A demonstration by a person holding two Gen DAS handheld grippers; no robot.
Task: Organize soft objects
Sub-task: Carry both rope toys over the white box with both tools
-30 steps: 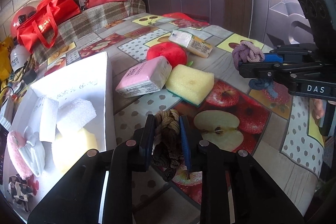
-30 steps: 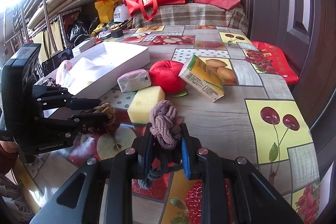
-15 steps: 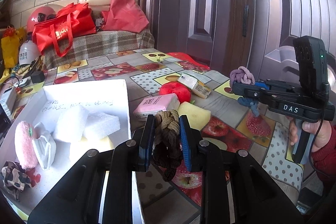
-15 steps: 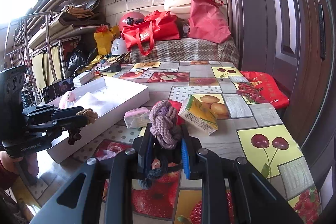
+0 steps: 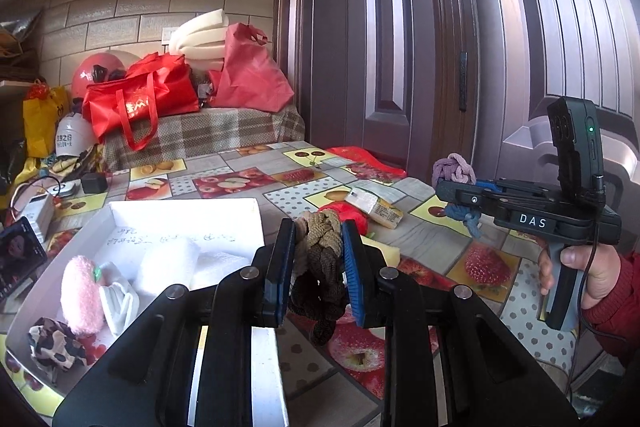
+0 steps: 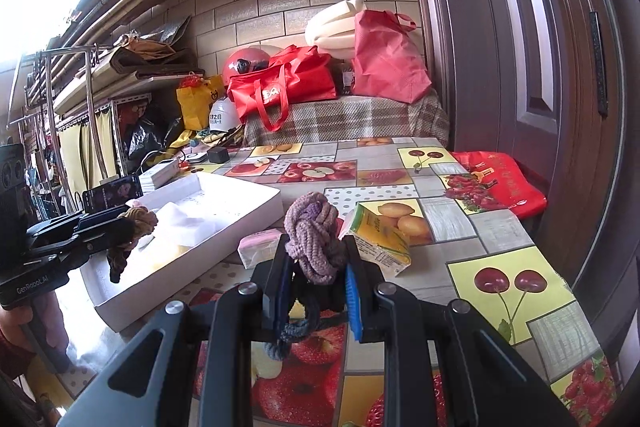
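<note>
Two grips are closed: left gripper on the brown knot, just beside the white box; right gripper holds the purple knot, farther away.

A fruit-print table carries 1 white box at centre left, a juice carton and red bag at right.
</note>
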